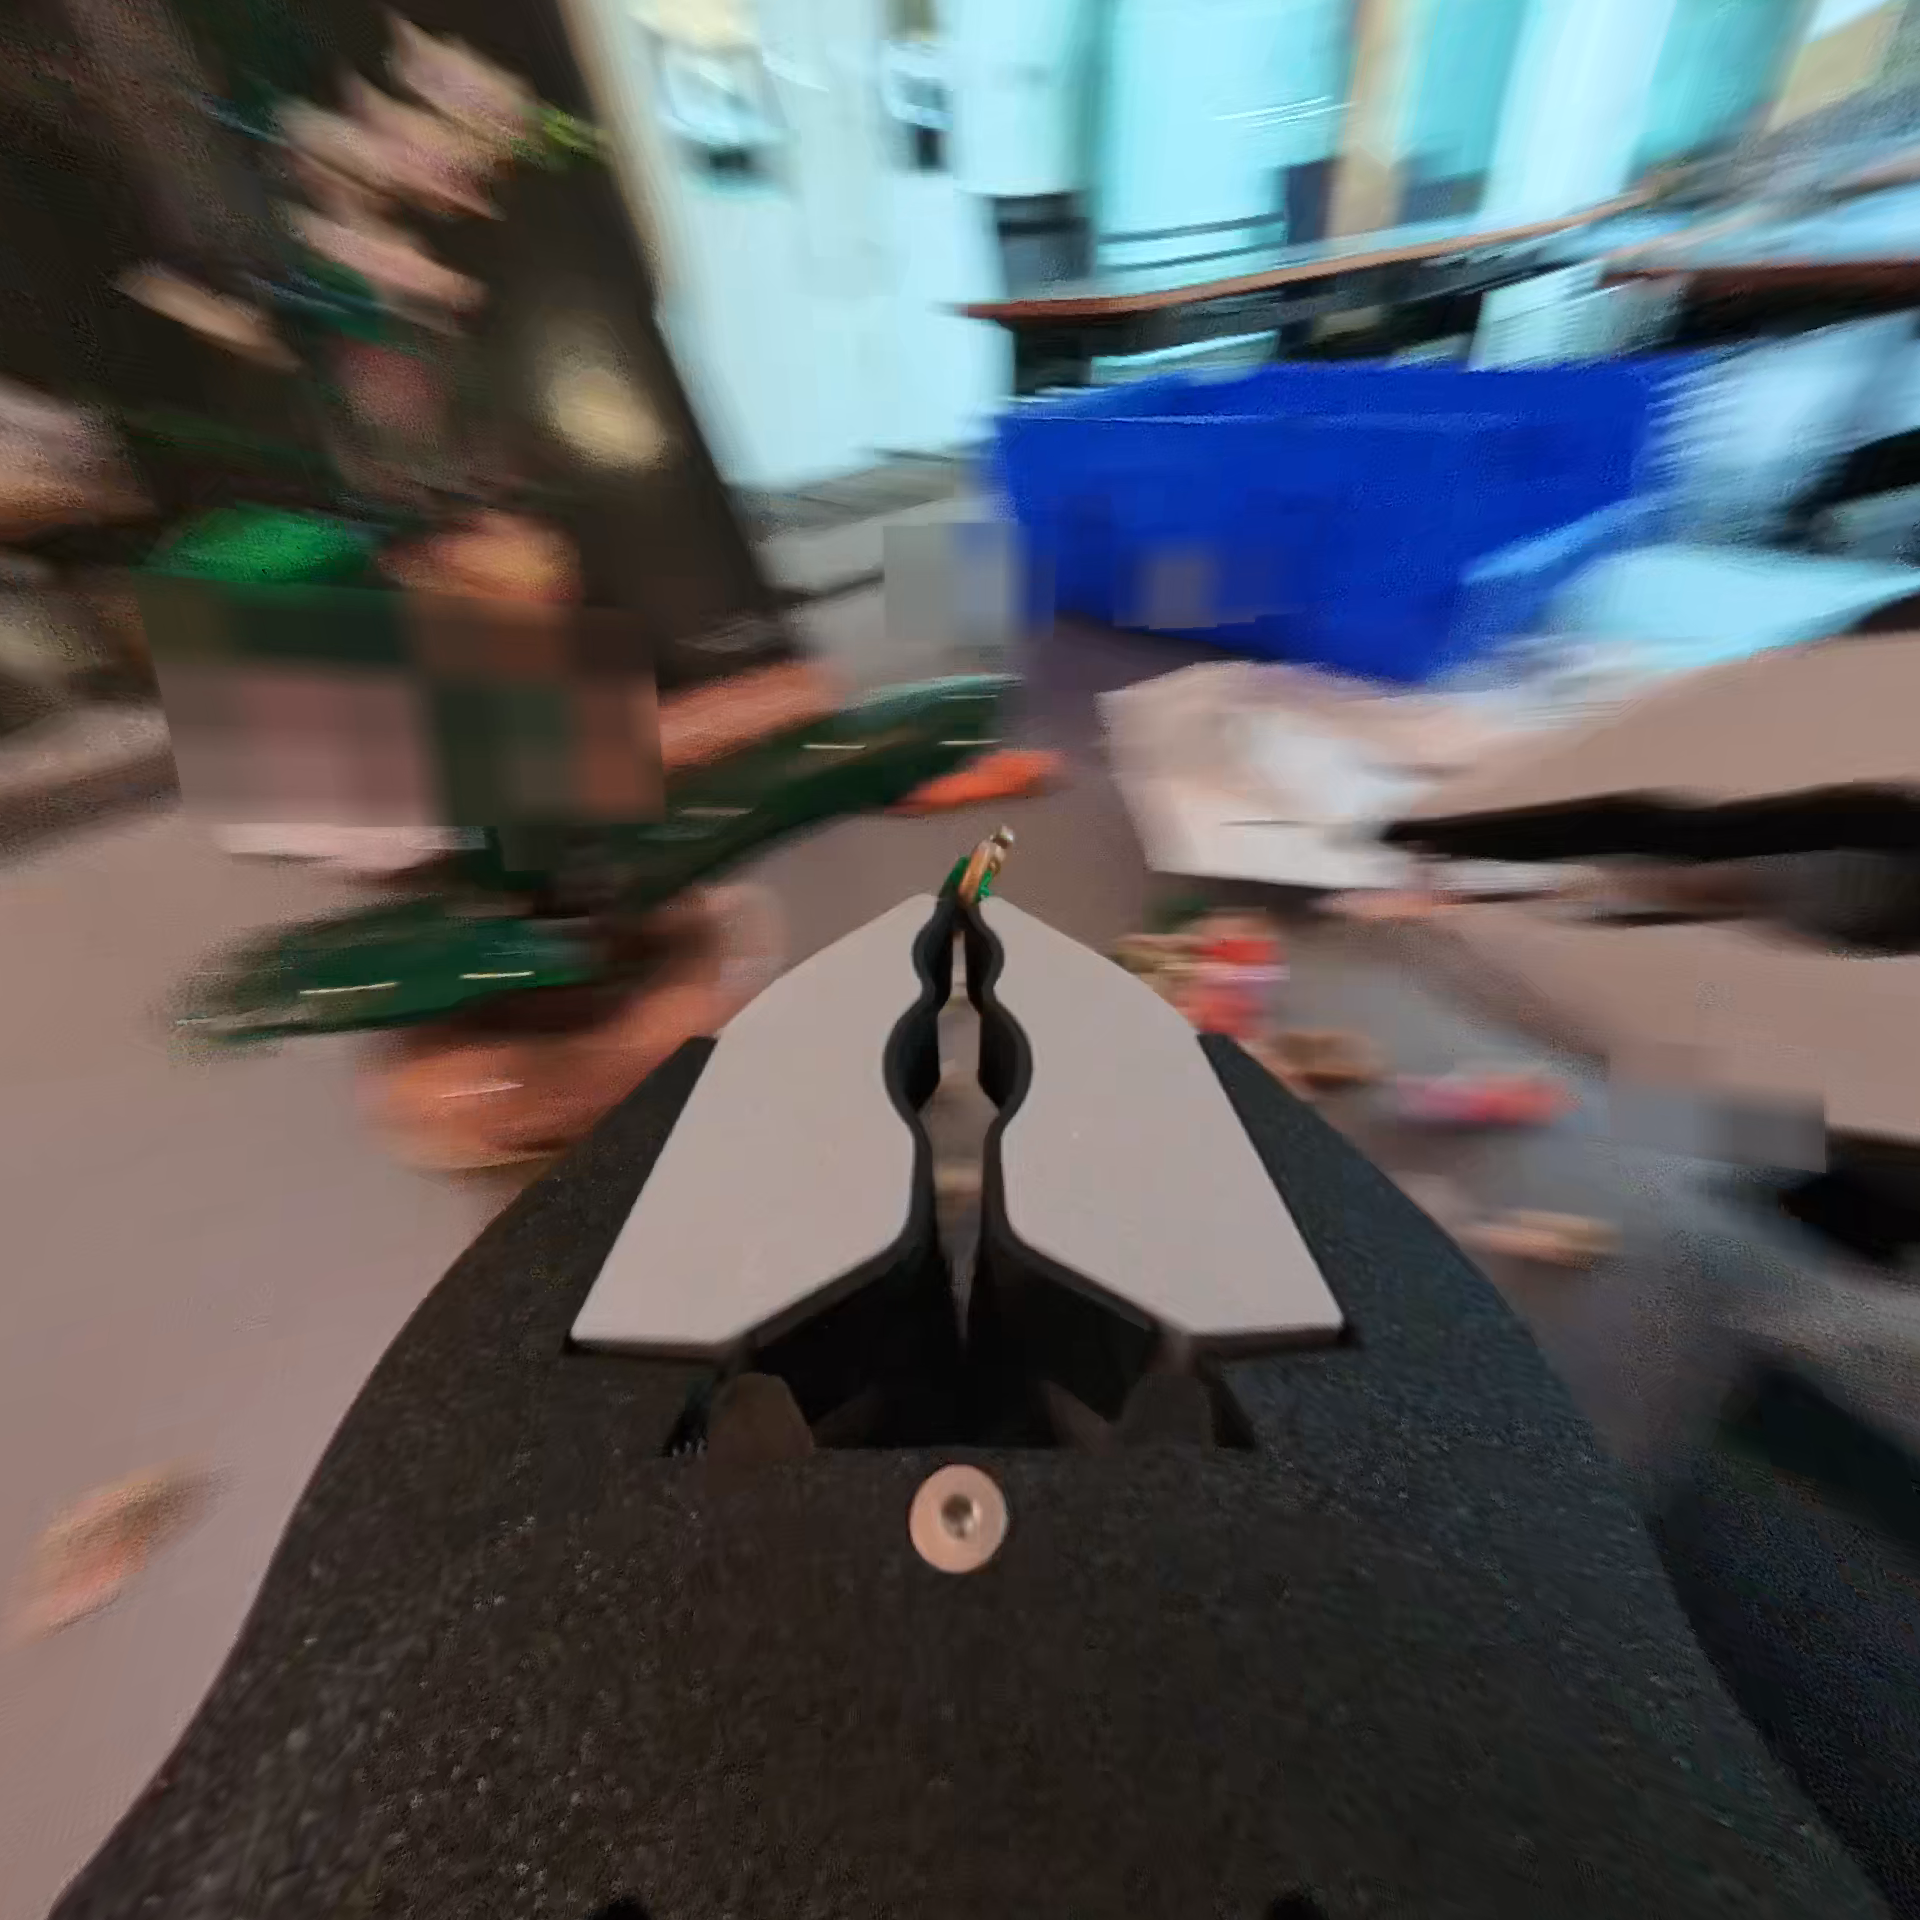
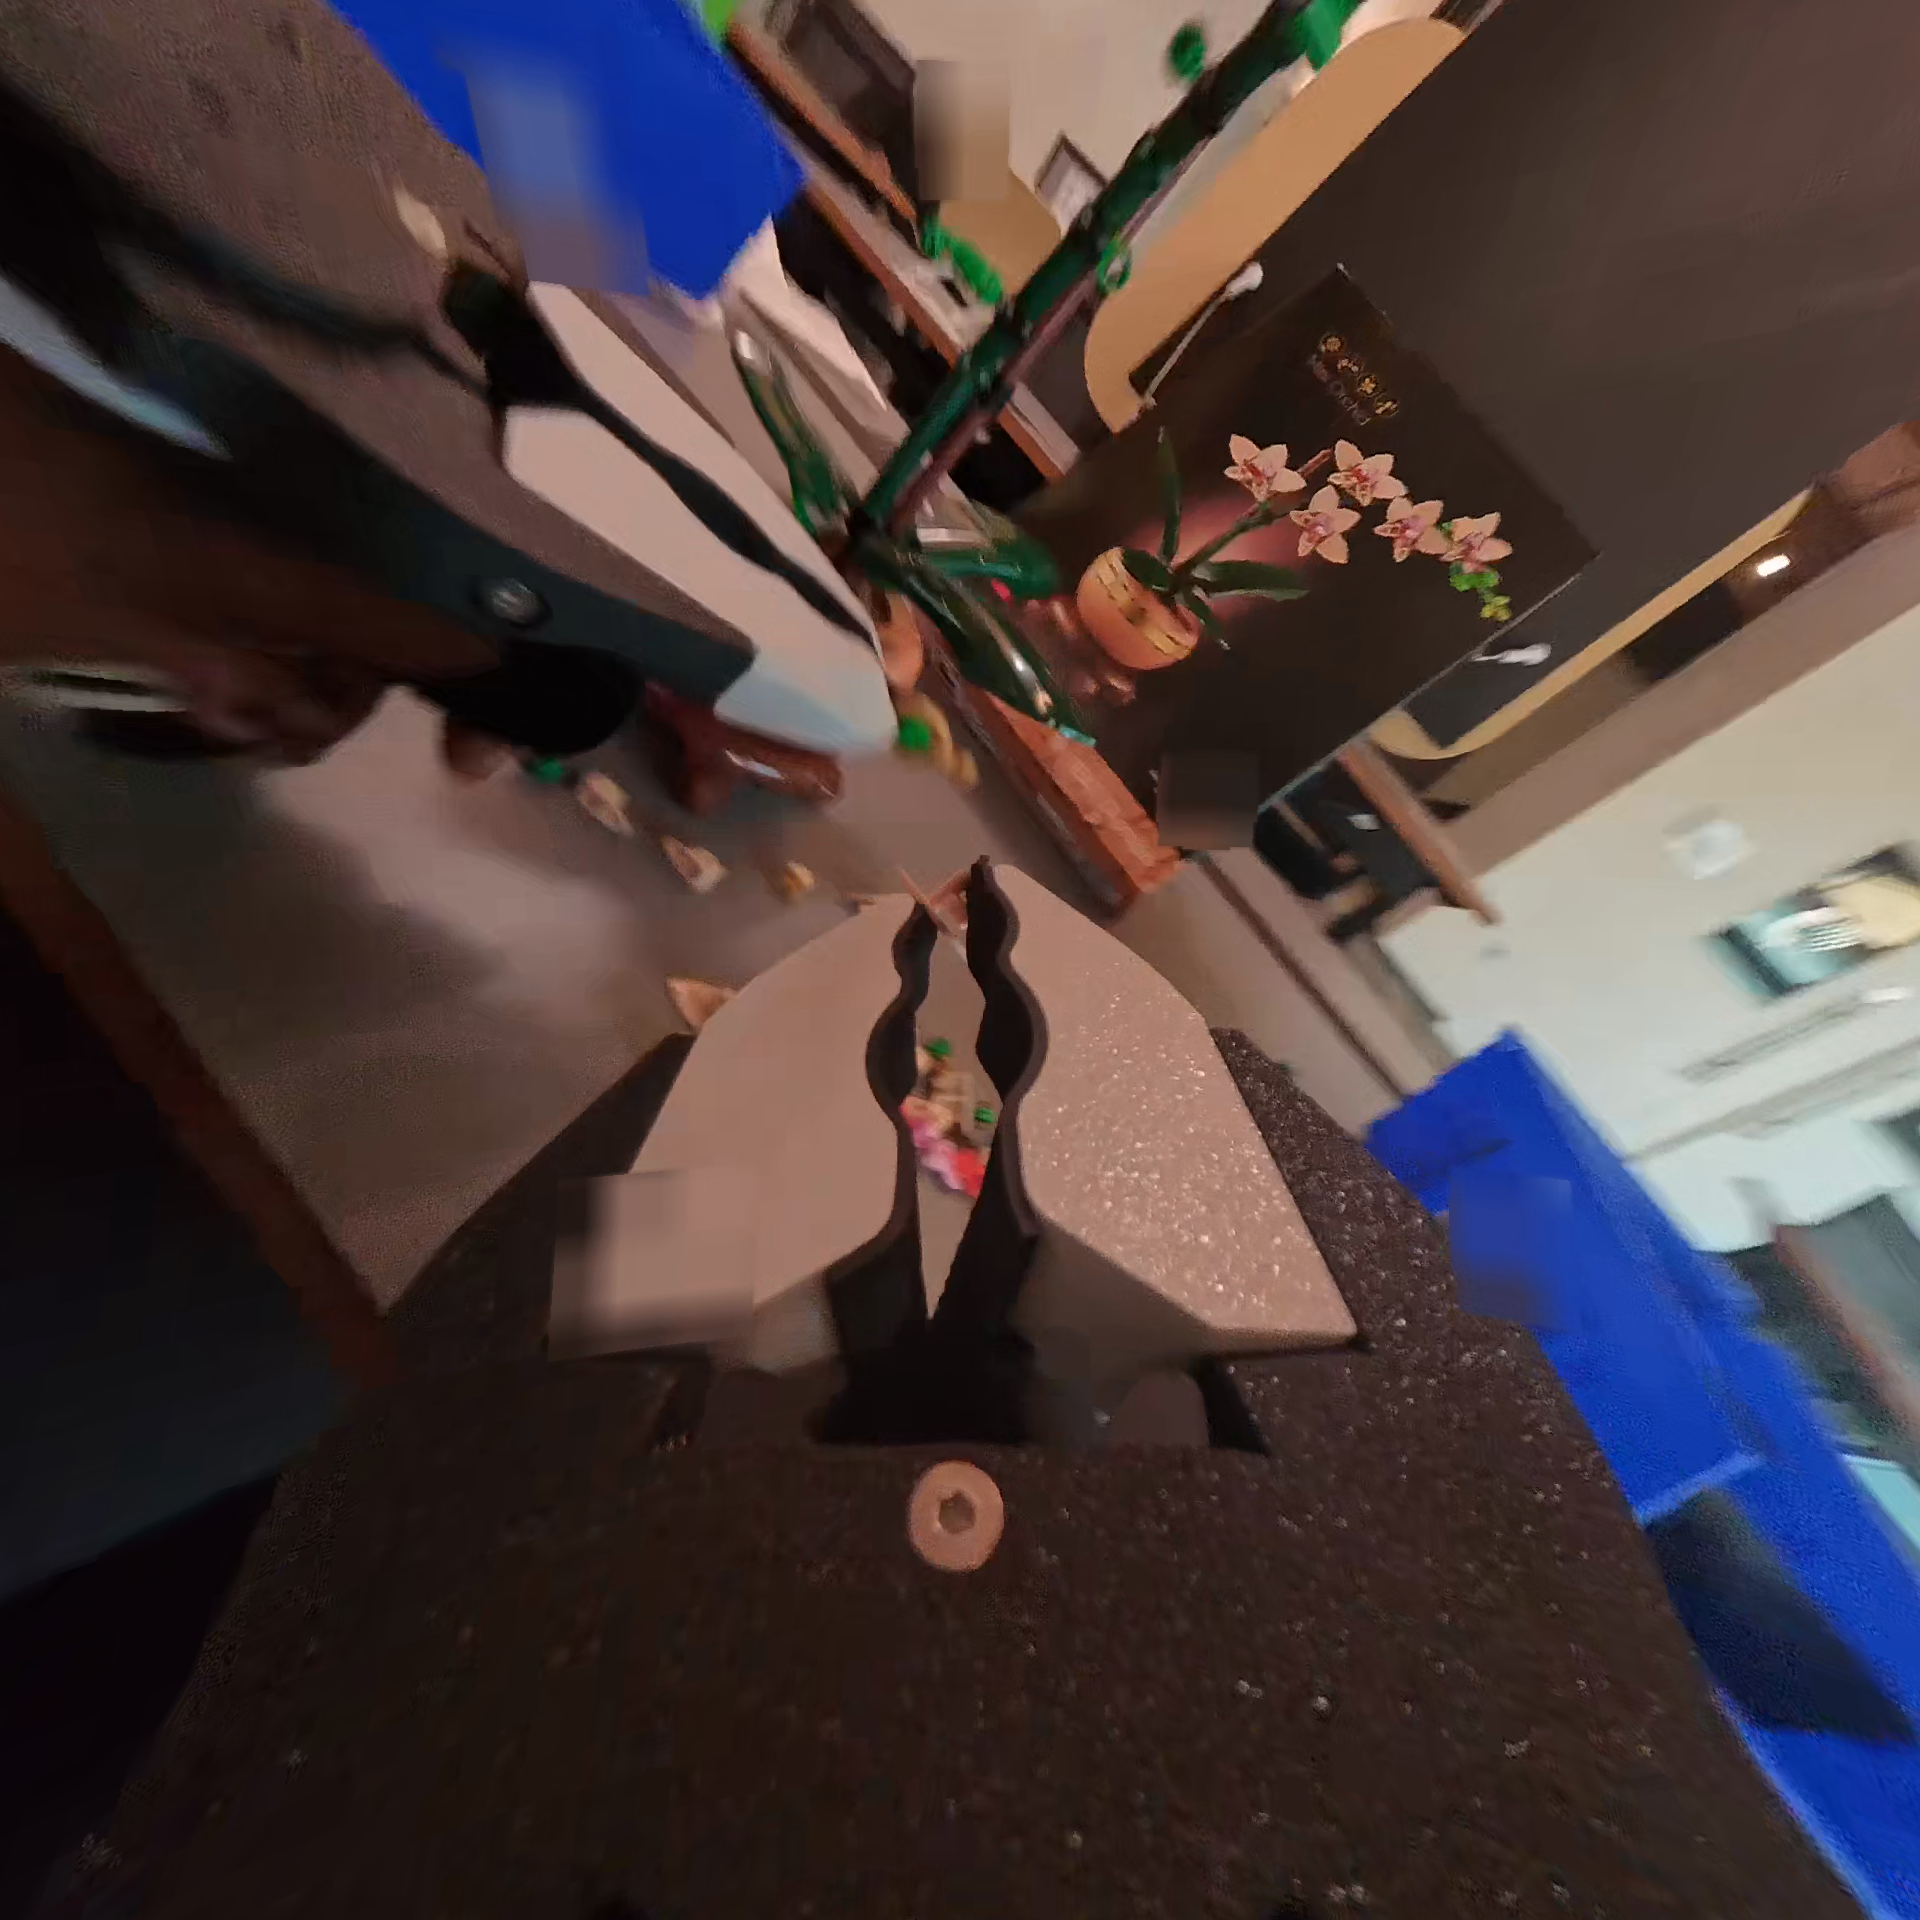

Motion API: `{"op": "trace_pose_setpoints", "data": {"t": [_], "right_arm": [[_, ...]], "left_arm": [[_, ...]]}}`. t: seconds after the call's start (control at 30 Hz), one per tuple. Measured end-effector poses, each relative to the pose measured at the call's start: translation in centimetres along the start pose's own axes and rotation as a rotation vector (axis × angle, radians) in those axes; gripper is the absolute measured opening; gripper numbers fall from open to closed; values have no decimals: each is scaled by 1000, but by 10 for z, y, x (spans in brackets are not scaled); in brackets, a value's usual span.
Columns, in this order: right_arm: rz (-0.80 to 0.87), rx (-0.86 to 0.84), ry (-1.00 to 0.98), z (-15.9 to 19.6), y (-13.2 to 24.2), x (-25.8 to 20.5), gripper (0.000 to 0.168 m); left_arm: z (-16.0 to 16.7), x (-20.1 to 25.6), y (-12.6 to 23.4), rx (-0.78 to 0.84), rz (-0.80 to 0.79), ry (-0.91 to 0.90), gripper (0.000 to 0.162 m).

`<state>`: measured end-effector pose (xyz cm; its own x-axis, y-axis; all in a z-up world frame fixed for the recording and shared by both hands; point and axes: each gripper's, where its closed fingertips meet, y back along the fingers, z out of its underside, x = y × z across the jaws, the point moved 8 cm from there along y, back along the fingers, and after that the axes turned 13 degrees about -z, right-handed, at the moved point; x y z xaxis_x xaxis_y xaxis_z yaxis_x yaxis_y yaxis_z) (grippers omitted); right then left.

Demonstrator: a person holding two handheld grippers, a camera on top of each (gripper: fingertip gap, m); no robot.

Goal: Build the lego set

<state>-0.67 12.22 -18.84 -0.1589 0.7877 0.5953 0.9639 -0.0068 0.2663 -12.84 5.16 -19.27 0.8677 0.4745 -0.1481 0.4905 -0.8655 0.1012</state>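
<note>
The left tool (image 1: 964, 902) has its two grey fingers drawn almost together, pinching one small green and tan lego piece (image 1: 982, 860) at the very tips. That view is heavily blurred by motion. Past the tips, dark green lego leaves (image 1: 665, 821) and brown shapes smear across the grey counter (image 1: 208, 1195), with a few red and tan loose pieces (image 1: 1236, 966) to the right and one blue bin (image 1: 1320, 509) behind.

The right tool (image 2: 954, 902) is narrow as well, its tips gripping one thin tan piece (image 2: 940, 891) that sticks out slantwise between them. This view is tilted. The left tool (image 2: 902, 734) shows here too, coming in from the upper left and carrying its green piece at the tip. Just beyond it stands the partly built lego plant (image 2: 966, 582): one long dark green stem rising from a cluster of leaves. One dark box (image 2: 1340, 520) stands behind, picturing a potted orchid with five pale blooms. About four small tan pieces (image 2: 694, 862) lie loose on the counter below the left tool. Blue bins appear at two edges of the picture.
</note>
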Motion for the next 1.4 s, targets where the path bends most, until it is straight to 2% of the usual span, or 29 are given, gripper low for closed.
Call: {"op": "trace_pose_setpoints", "data": {"t": [0.03, 0.07, 0.1, 0.13, 0.17, 0.23, 0.4, 0.53, 0.6, 0.73, 0.77, 0.83, 0.9, 0.97, 1.13, 1.3, 1.4], "right_arm": [[-24, 25, -72, 0, 3, -1, 6], [-8, -8, -97, 7, 2, 2, 6], [5, -50, -111, 18, -2, 9, 6], [-14, -36, -174, 27, -4, 17, 6], [-48, -17, -258, 33, -6, 24, 6], [-126, -23, -327, 40, -8, 30, 6], [-225, 5, -337, 42, -12, 28, 7], [-328, -172, -428, 61, -24, 34, 9], [-377, -199, -487, 64, -29, 37, 28], [-421, -143, -621, 65, -31, 44, 49], [-428, -115, -647, 65, -31, 46, 49], [-469, 44, -697, 57, -27, 49, 38], [-585, 249, -724, 43, -21, 50, 27], [-696, 355, -752, 34, -18, 51, 25], [-793, 326, -658, 33, -23, 55, 10], [-881, 299, -608, 33, -26, 53, 11], [-901, 296, -563, 33, -24, 52, 5]], "left_arm": [[0, -6, 0, -17, 51, 25, 1], [-5, 8, 6, -49, 264, 138, 1], [-7, 25, 10, -39, 335, 92, 1], [-6, 37, 11, -11, 273, -55, 1], [-2, 43, 9, -12, 226, -121, 1], [1, 40, 7, -59, 262, -74, 1], [2, 21, 2, -69, 240, 9, 1], [1, 14, 1, -96, 305, 166, 1], [2, 10, 1, -117, 350, 252, 1], [4, 4, -1, -137, 407, 367, 1], [5, 3, -1, -142, 425, 399, 1], [6, 3, -1, -154, 457, 446, 1], [7, 2, -1, -162, 489, 468, 1], [7, 4, -1, -172, 527, 479, 1], [7, 7, 1, -183, 598, 493, 1], [6, 9, 3, -176, 642, 482, 1], [5, 11, 5, -163, 661, 461, 1]]}}
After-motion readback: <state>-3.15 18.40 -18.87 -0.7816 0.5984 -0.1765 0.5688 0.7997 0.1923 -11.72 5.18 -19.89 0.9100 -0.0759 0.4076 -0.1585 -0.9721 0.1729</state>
